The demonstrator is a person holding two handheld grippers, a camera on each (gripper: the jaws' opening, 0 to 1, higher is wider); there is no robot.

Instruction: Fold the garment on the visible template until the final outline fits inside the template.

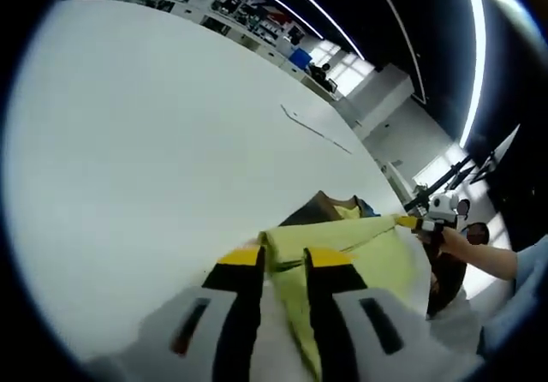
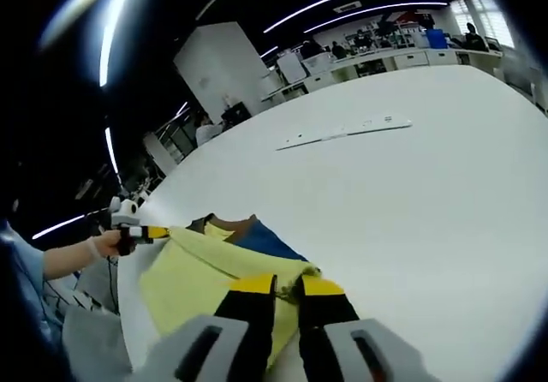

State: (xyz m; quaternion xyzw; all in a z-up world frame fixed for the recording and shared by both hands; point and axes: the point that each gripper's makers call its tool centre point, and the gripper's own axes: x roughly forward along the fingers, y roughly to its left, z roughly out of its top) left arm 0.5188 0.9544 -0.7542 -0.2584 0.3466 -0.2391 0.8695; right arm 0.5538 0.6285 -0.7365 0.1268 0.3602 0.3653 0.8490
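Note:
A pale yellow-green garment (image 1: 360, 241) with blue and brown parts lies bunched near the edge of the white table (image 1: 154, 142). My left gripper (image 1: 285, 260) is shut on a fold of its yellow cloth, which runs down between the jaws. At the right of the left gripper view, the right gripper (image 1: 418, 223) pinches the far corner. In the right gripper view, the right gripper (image 2: 287, 286) is shut on the garment's (image 2: 193, 283) near edge, beside a blue panel (image 2: 265, 241). The left gripper (image 2: 144, 232), held by a hand, grips the corner at the left. The cloth is stretched between them.
A thin white strip (image 2: 342, 131) lies flat on the table beyond the garment, also seen as the strip (image 1: 312, 129). Wide bare tabletop (image 2: 411, 219) spreads ahead. A person's hand (image 1: 458, 243) and blue sleeve are at the table edge. Office desks stand far behind.

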